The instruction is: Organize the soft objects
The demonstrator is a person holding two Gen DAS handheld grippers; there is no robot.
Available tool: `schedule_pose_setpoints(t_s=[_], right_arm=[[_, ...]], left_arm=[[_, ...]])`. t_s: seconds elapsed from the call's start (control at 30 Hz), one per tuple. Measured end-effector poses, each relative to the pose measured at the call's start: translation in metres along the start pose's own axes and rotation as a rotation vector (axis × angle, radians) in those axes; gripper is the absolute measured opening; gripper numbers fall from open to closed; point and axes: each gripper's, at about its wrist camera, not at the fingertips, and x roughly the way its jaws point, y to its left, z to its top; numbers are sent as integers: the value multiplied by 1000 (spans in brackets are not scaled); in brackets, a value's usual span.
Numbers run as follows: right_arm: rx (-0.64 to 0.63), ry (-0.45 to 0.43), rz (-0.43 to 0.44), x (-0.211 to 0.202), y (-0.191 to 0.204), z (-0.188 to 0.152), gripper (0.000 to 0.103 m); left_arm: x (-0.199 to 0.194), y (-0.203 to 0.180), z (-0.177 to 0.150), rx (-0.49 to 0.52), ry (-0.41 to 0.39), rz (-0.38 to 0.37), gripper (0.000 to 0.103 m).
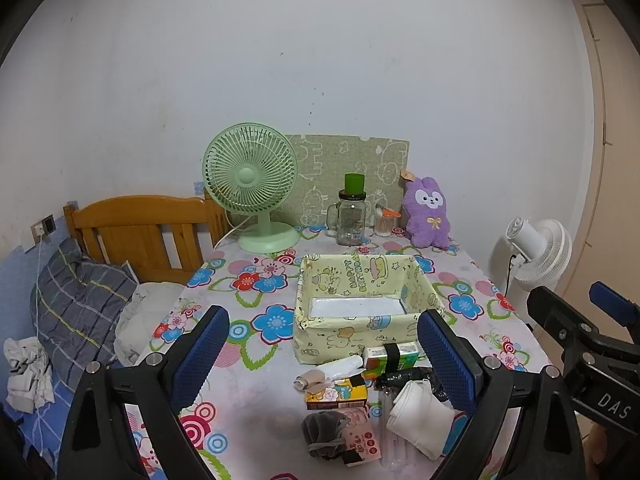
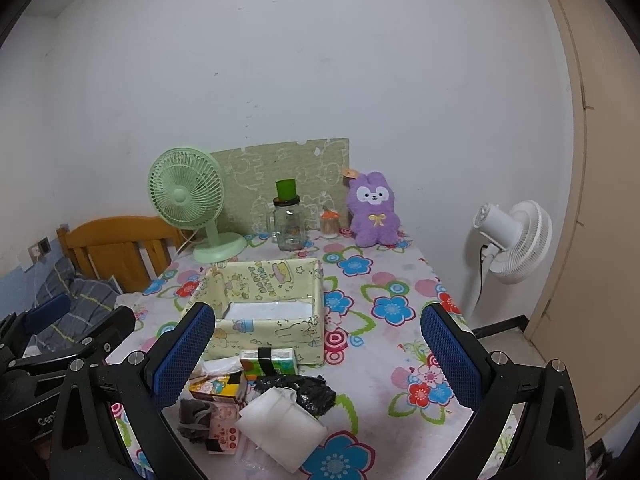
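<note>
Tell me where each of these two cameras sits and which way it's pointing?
Left wrist: rides the left gripper, looking forward over the table at the fabric box; its open blue fingers and the right gripper show.
Right wrist: rides the right gripper, facing likewise; its open fingers and the left gripper show.
Shared: box, green fan, purple plush.

bed (image 1: 60,360) cut off at left edge, jar (image 1: 351,220) contents indistinct

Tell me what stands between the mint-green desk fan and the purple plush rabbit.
Between the mint-green desk fan and the purple plush rabbit stand a clear glass mason jar with a green cap and a small orange-lidded jar. Both wrist views show this.
</note>
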Motion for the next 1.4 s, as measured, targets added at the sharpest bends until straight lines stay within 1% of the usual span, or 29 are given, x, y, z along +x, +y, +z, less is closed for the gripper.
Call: schedule_pose_setpoints(t_s=[1.13,1.4], right_arm=[[-9,-3,3,1,-1,0,103],[-7,3,-4,7,-2,-1,102]], left_arm=[[1,1,-1,3,0,3,95],[11,-1,-7,5,21,-3,92]])
